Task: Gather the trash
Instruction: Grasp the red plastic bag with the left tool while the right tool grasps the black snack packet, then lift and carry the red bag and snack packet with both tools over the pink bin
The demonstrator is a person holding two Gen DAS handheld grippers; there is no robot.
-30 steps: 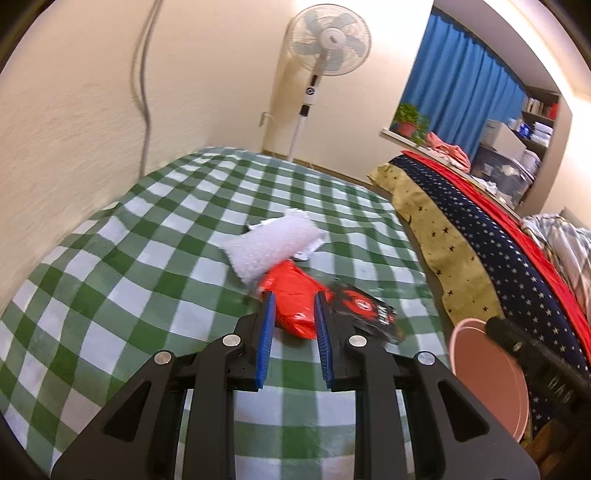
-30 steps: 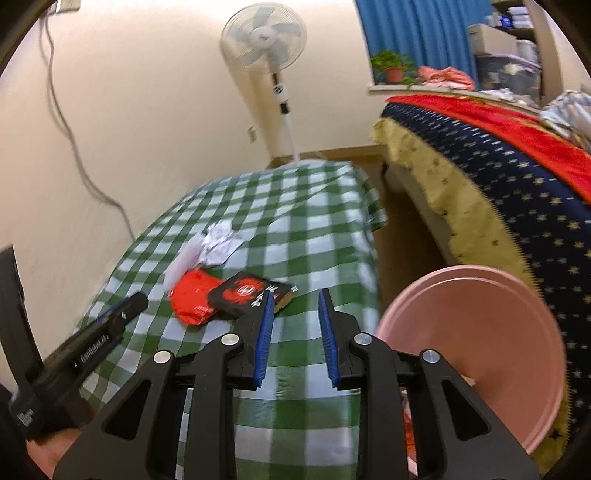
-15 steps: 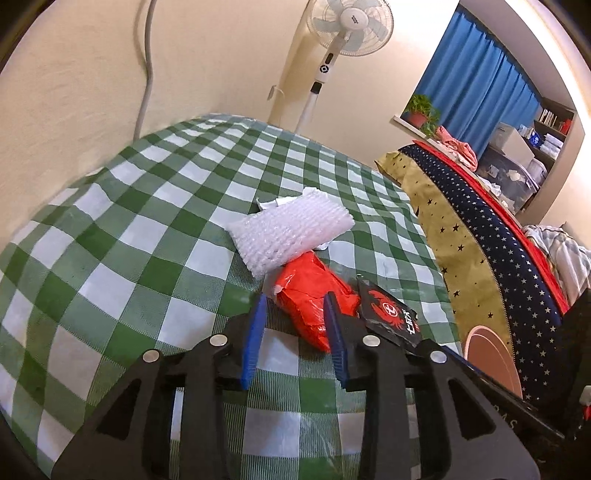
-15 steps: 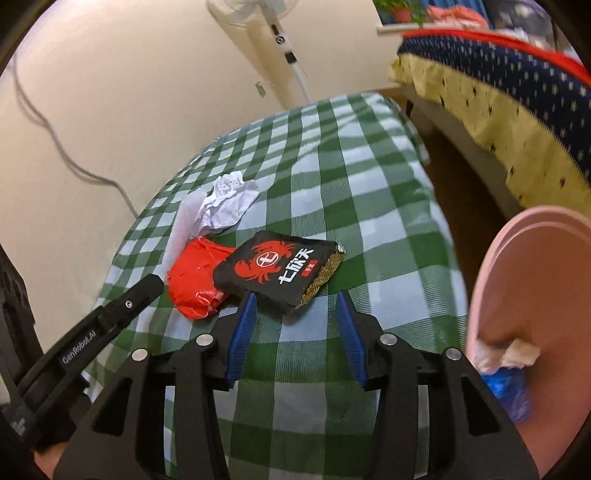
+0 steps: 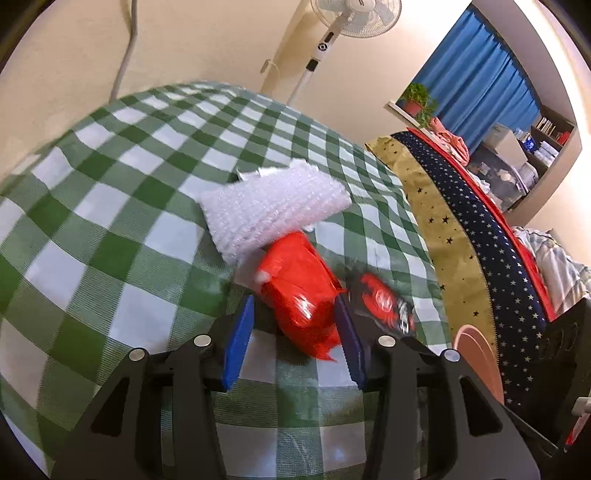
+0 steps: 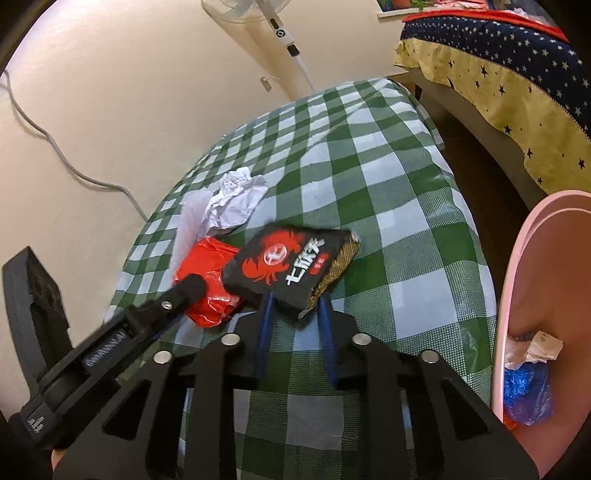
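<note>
A crumpled red wrapper [image 5: 299, 291] lies on the green checked tablecloth [image 5: 110, 221]. My left gripper [image 5: 293, 332] straddles it, jaws opening, and the left pad stands clear of it. Beside it lies a black snack packet with a red crab [image 6: 288, 266], blurred in the left wrist view [image 5: 384, 306]. My right gripper [image 6: 295, 306] has the packet's near corner between its pads as the jaws close on it. A left finger [image 6: 188, 290] rests against the red wrapper [image 6: 207, 266]. White bubble wrap [image 5: 273, 206] and crumpled paper [image 6: 236, 199] lie behind.
A pink basin [image 6: 517, 258] stands off the table's right edge with white paper and blue plastic inside. A bed with a star-patterned cover [image 5: 480, 221] runs along the right. A standing fan [image 5: 354, 18] and a grey cable [image 6: 55, 147] are by the wall.
Both grippers have come down and forward to the trash. The left jaws spread around the red wrapper. The right jaws widened, then narrowed at the black packet's corner.
</note>
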